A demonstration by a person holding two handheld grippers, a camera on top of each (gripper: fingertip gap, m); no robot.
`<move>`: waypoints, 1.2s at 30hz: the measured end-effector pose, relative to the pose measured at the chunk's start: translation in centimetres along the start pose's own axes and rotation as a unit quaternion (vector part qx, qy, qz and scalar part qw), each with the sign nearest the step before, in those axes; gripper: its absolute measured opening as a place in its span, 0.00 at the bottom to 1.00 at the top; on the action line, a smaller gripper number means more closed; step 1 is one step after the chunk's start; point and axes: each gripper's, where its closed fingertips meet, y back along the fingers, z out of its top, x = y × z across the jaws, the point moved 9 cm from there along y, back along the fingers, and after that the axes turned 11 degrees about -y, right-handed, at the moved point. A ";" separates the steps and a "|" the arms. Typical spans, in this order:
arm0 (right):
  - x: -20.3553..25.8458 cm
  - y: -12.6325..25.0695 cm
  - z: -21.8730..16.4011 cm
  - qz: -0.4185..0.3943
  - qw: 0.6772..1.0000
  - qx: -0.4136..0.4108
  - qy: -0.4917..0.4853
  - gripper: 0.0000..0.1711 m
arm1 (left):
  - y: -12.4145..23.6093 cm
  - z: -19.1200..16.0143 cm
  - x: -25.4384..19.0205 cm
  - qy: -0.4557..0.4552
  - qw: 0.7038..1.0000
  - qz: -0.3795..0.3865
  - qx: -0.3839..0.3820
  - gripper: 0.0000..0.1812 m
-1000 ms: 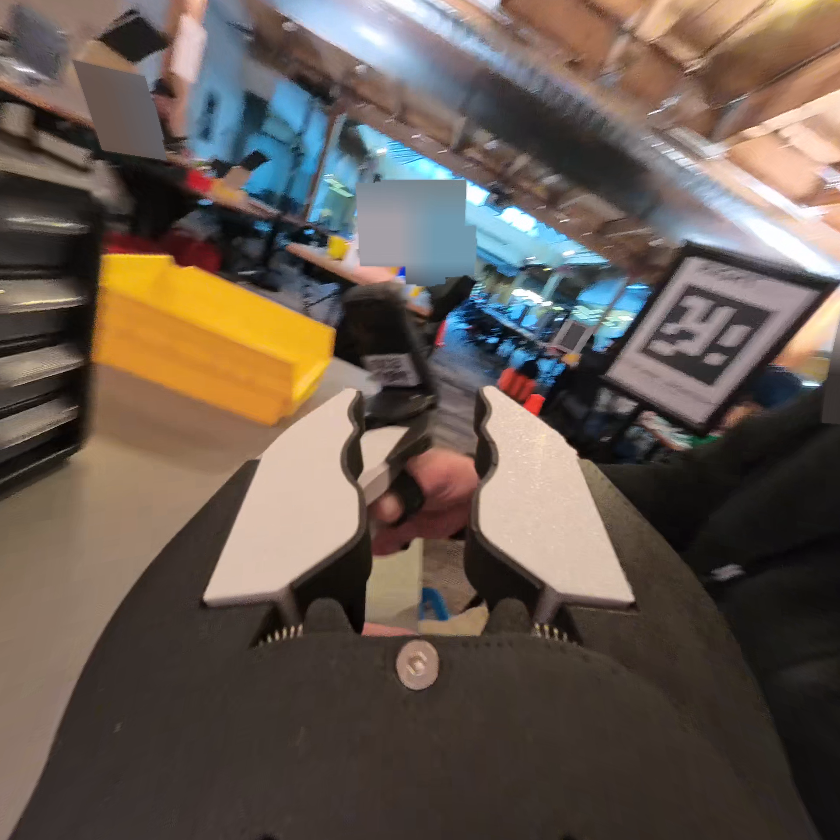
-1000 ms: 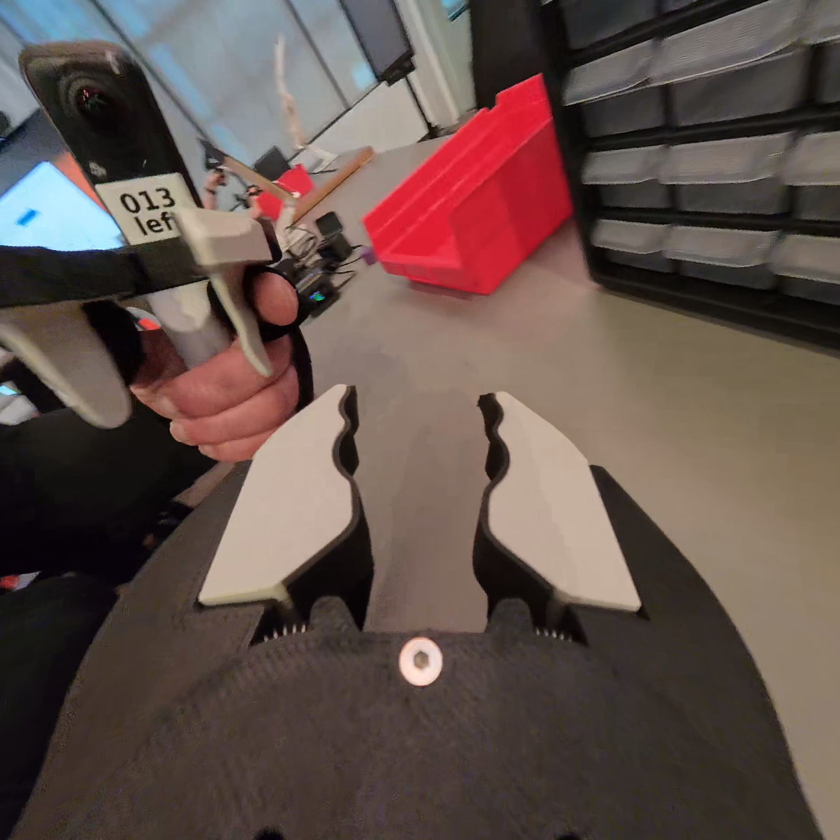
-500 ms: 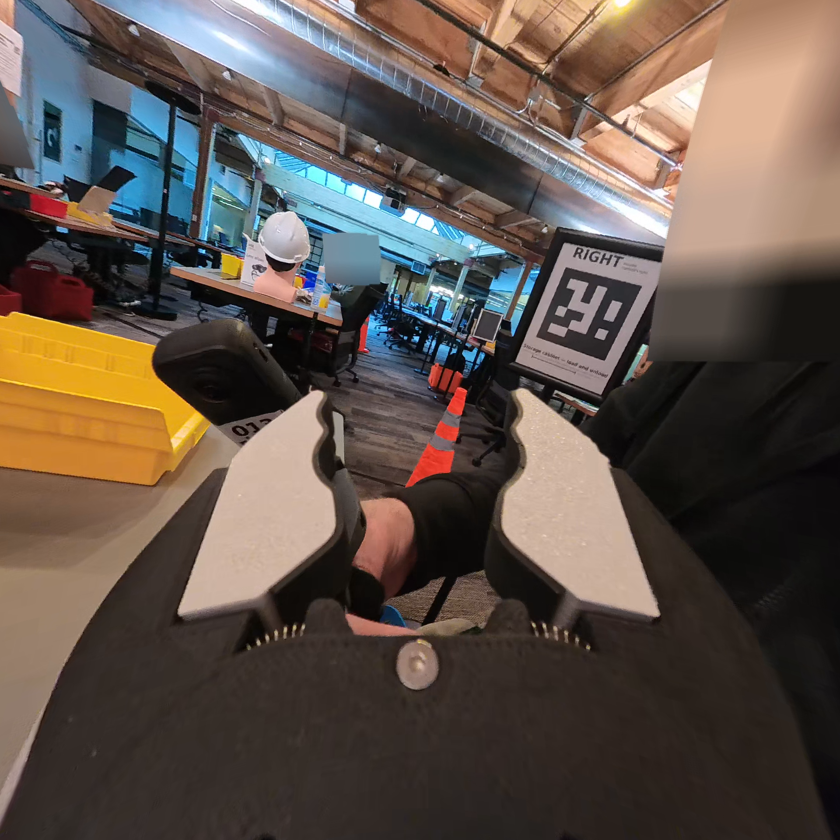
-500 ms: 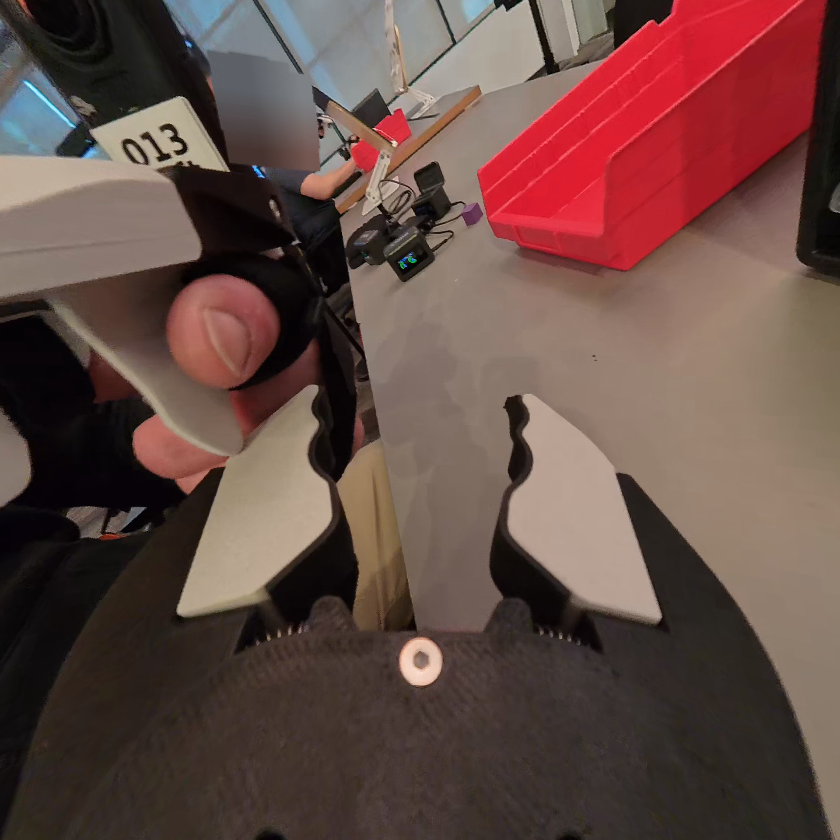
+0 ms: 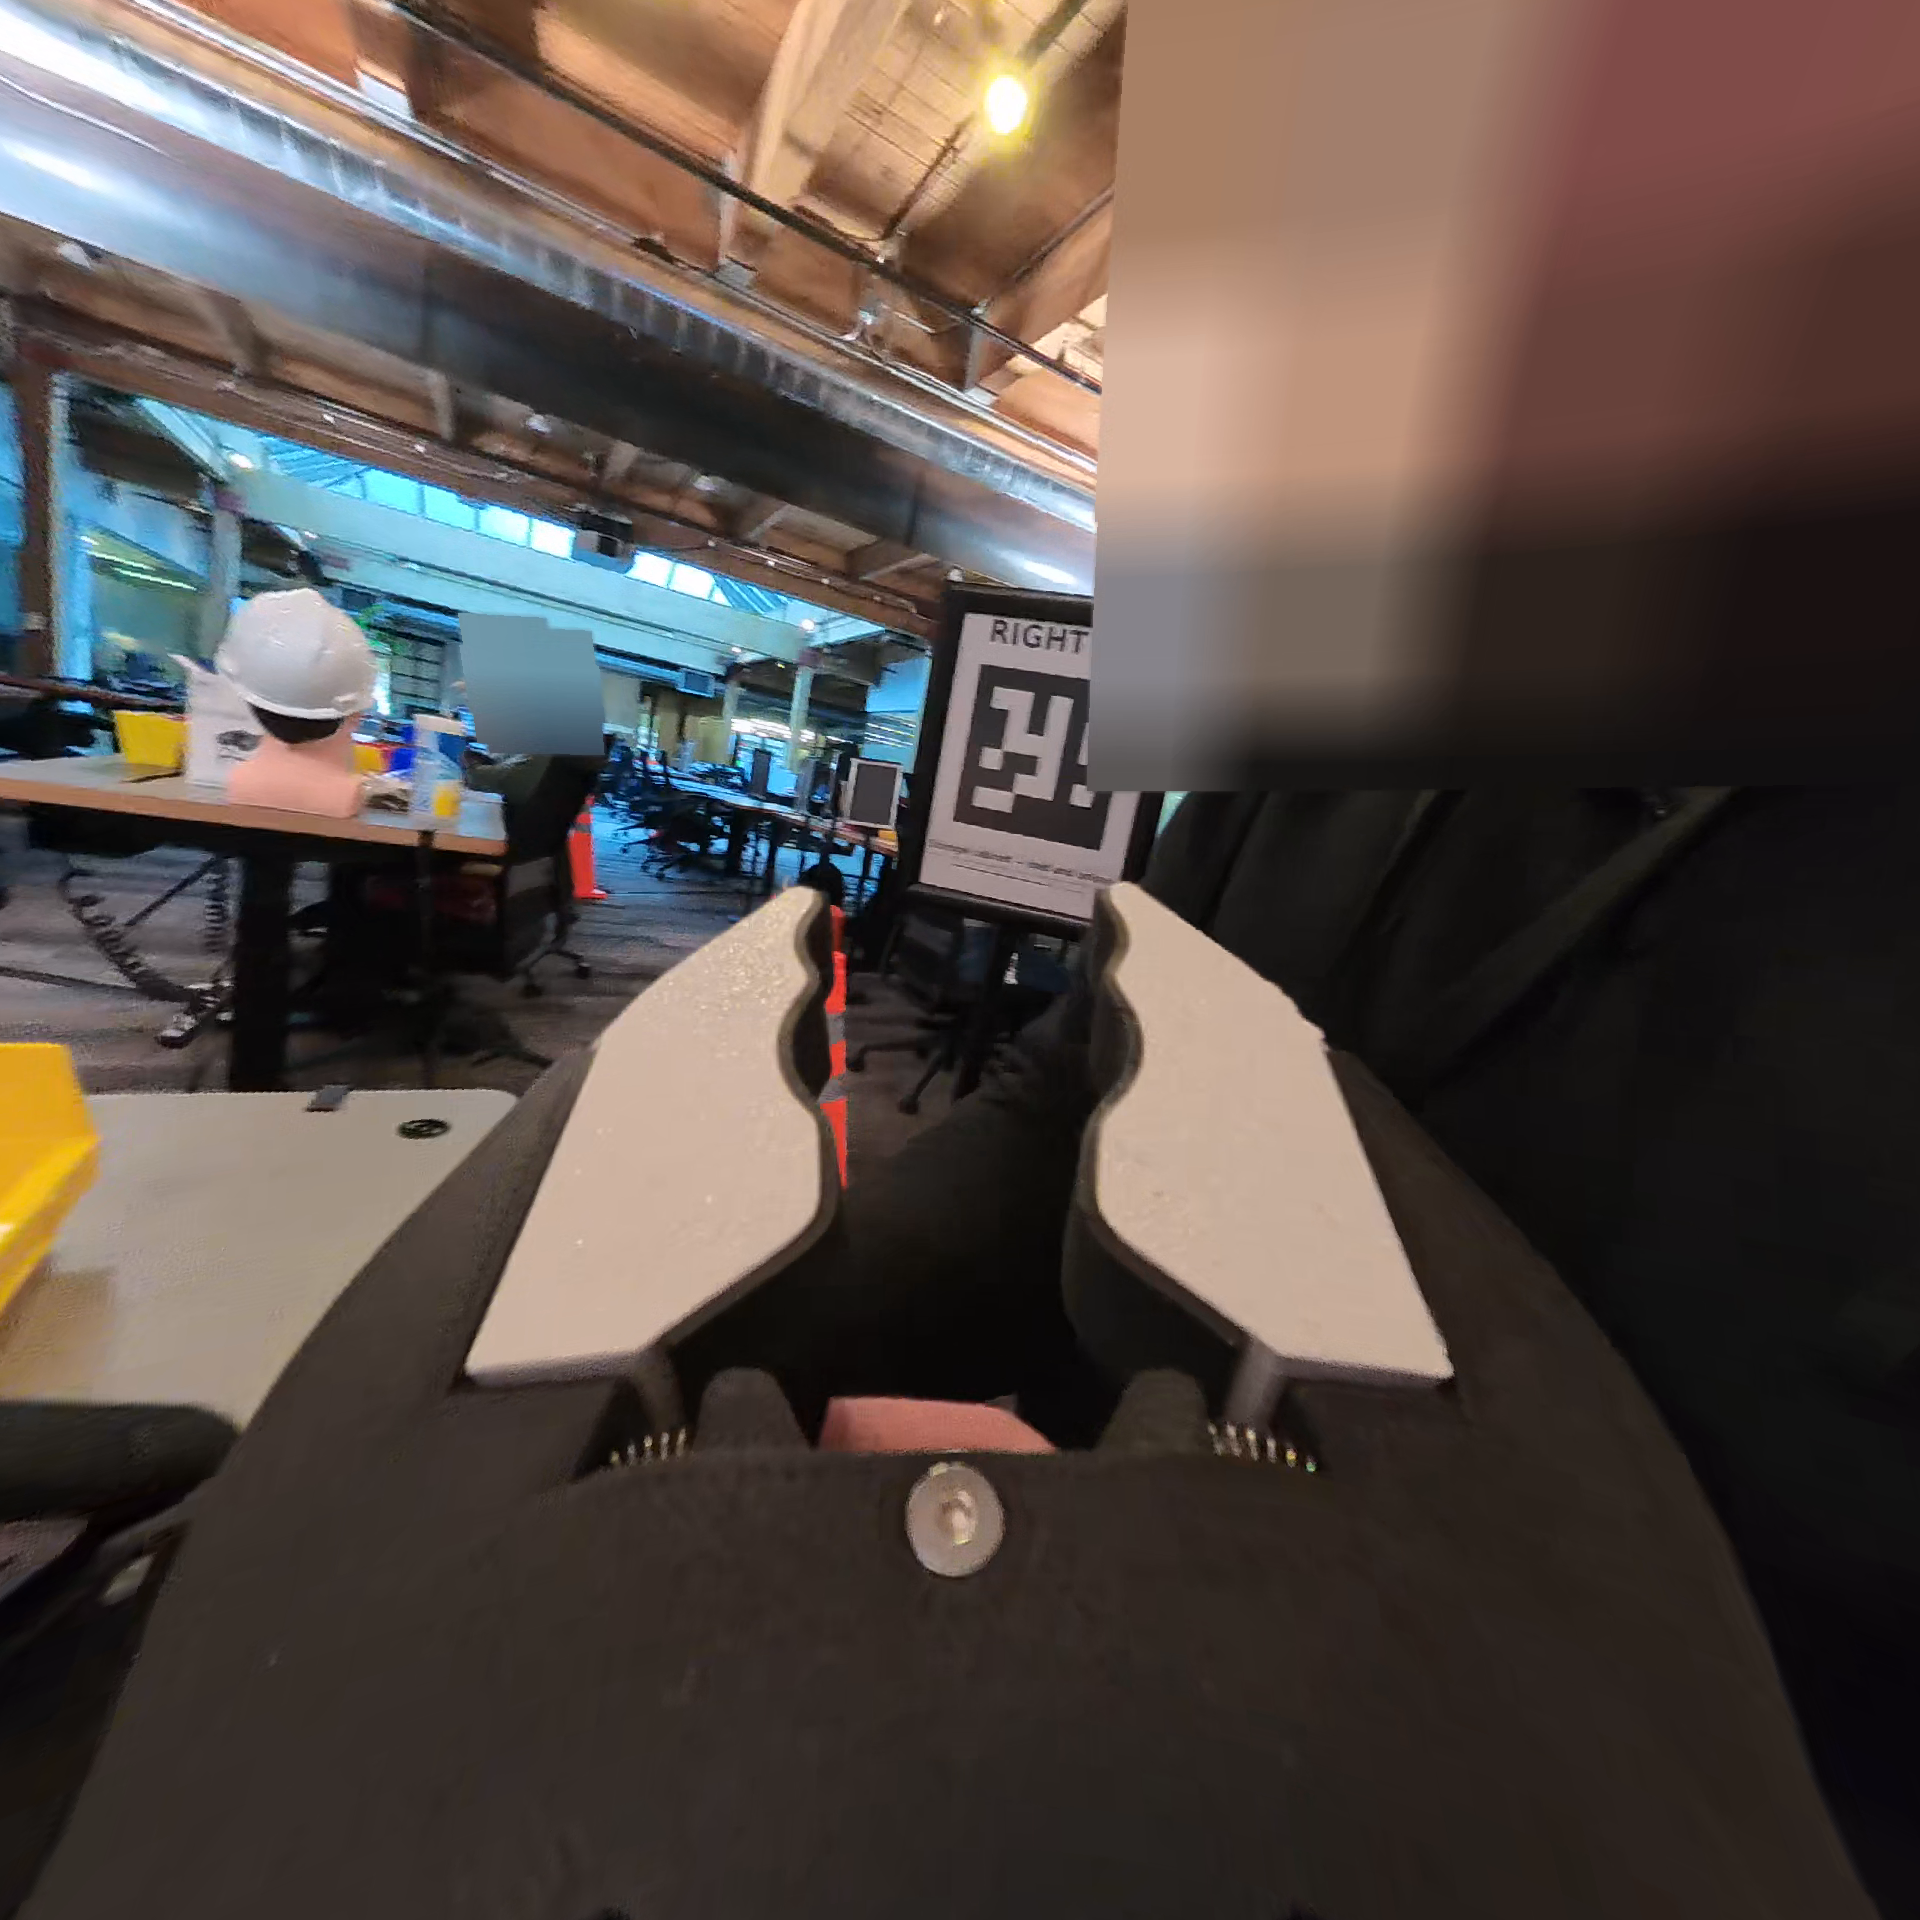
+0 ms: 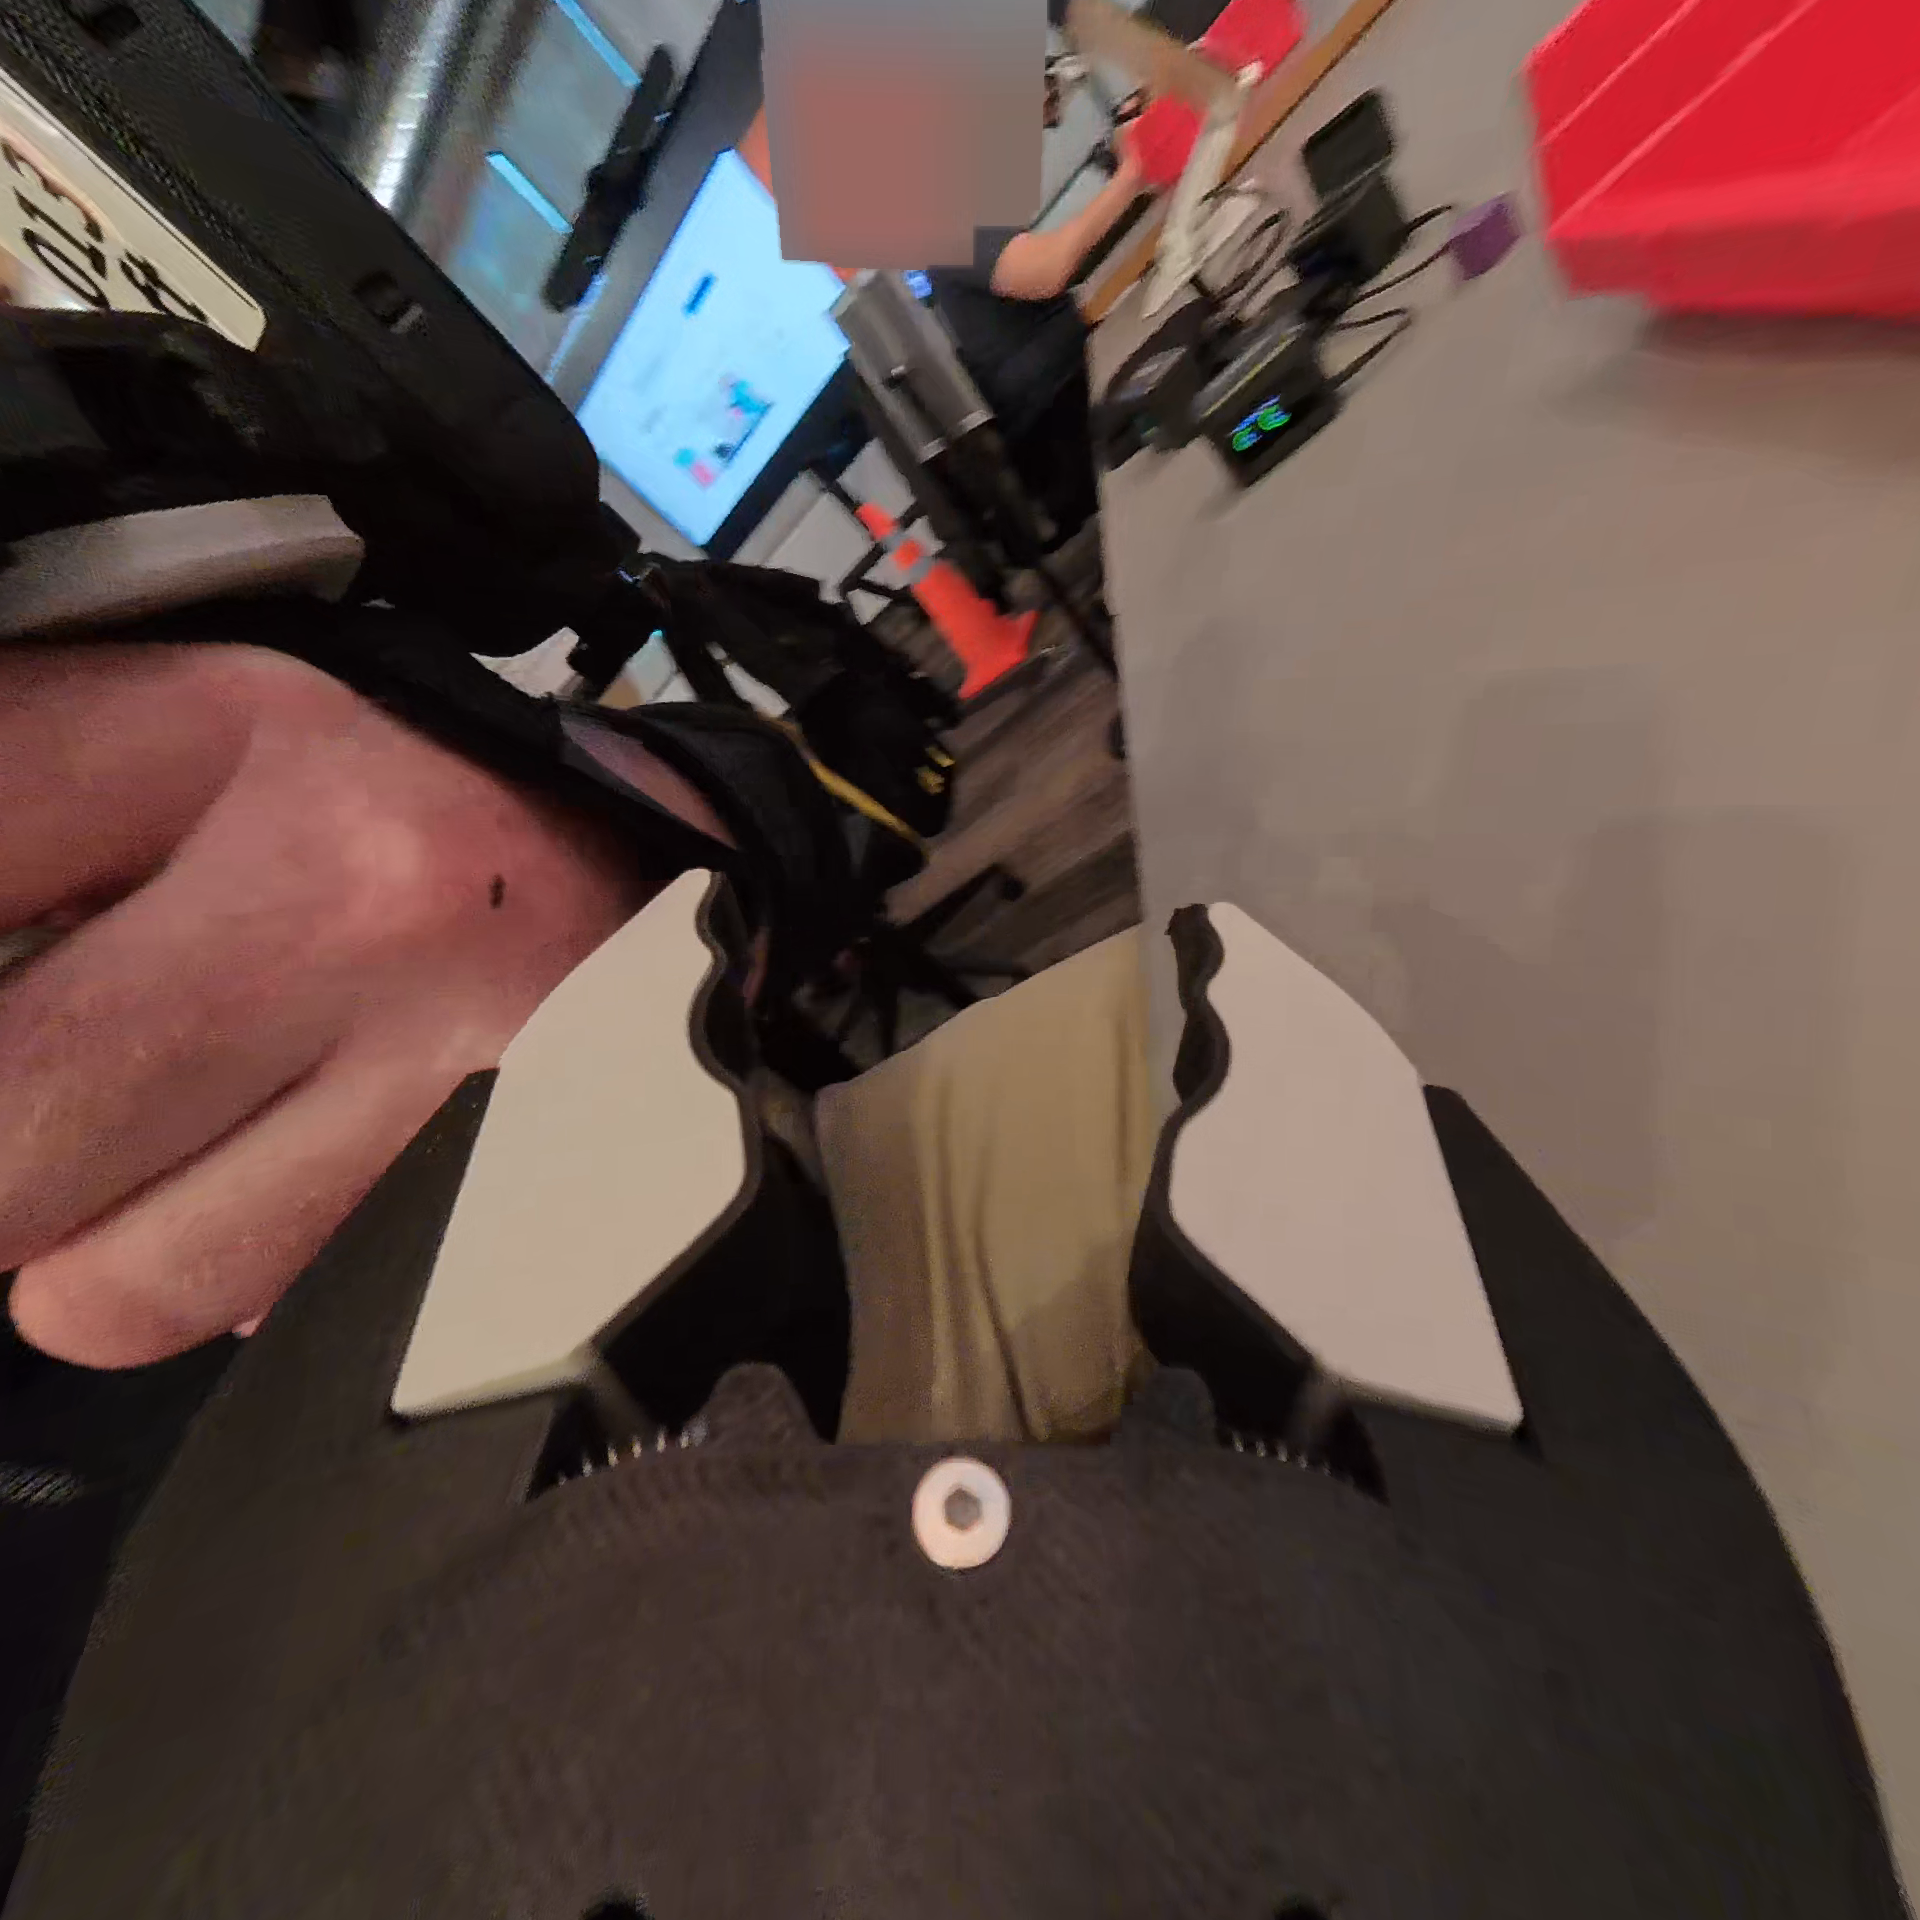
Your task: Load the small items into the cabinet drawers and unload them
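My left gripper (image 5: 961, 925) is open and empty, held up off the table and pointing across the person's dark sleeve toward the room. My right gripper (image 6: 951, 925) is open and empty, pointing past the left edge of the grey table (image 6: 1558, 779). The hand that holds the other gripper (image 6: 260, 935) fills the left of the right wrist view, close to my left finger. The drawer cabinet and the small items are out of view. A corner of the yellow bin (image 5: 36, 1153) shows at the left on the table (image 5: 229, 1226). The red bin (image 6: 1745, 156) stands at the far right.
A sign stand with a black-and-white marker (image 5: 1023, 758) is behind my left gripper. An orange cone (image 5: 834, 1049) stands on the floor. A desk with a white hard hat on a head form (image 5: 296, 686) is far left. Small electronics with cables (image 6: 1268, 405) lie near the table's edge.
Both grippers have swung away from the cabinet and bins toward the person and the room. The cabinet has left both views. Both stay open and empty.
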 end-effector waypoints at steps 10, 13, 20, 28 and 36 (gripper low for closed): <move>2.1 5.5 2.0 -0.020 0.991 -0.100 0.088 0.63 | 2.5 6.5 -1.2 -0.021 0.998 0.007 -0.063 0.37; 3.4 8.8 3.0 0.041 0.976 -0.186 0.107 0.56 | 5.5 7.7 0.6 -0.052 0.988 0.132 -0.067 0.39; 10.9 8.2 2.3 0.231 0.915 -0.206 0.258 0.41 | 9.9 0.5 6.4 0.049 0.934 0.355 -0.015 0.39; 12.2 5.7 1.3 0.279 0.907 -0.172 0.265 0.44 | 6.8 -6.5 7.1 0.145 0.939 0.297 0.096 0.42; 12.5 4.0 0.3 0.300 0.910 -0.126 0.255 0.50 | 6.2 -7.0 6.8 0.156 0.943 0.267 0.125 0.42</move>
